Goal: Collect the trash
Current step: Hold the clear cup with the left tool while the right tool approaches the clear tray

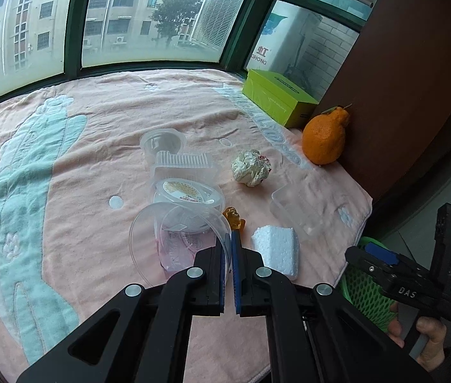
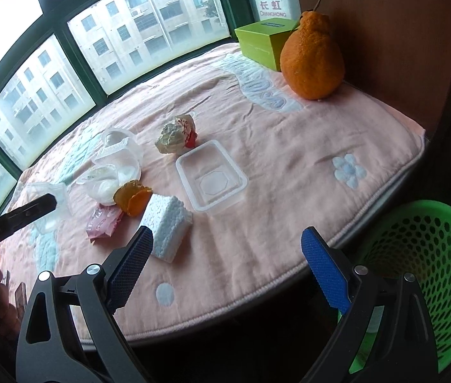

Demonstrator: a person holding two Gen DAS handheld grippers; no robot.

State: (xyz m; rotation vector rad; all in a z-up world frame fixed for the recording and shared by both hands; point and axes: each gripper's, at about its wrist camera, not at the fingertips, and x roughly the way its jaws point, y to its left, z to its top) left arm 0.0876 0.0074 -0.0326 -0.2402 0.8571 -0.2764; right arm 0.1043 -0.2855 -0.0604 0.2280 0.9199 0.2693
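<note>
My left gripper (image 1: 229, 242) is shut on the rim of a clear plastic cup (image 1: 168, 239), held just above the pink towel (image 1: 65, 175). A pink wrapper (image 2: 102, 223) lies under the cup. Beside it sit an amber plastic piece (image 1: 233, 218), a white foam block (image 1: 276, 252), a clear rectangular tray (image 2: 211, 177), a crumpled paper ball (image 1: 251, 167) and stacked clear containers (image 1: 187, 172). My right gripper (image 2: 227, 236) stands open and empty over the towel's near edge, just short of the foam block (image 2: 168, 223). The green mesh basket (image 2: 426, 271) stands on the floor to its right.
A large orange fruit (image 1: 324, 137) and a lime-green box (image 1: 276, 95) stand at the far right by a brown wall. Windows with green frames run along the back. The towel's edge (image 2: 289, 274) drops off toward the basket.
</note>
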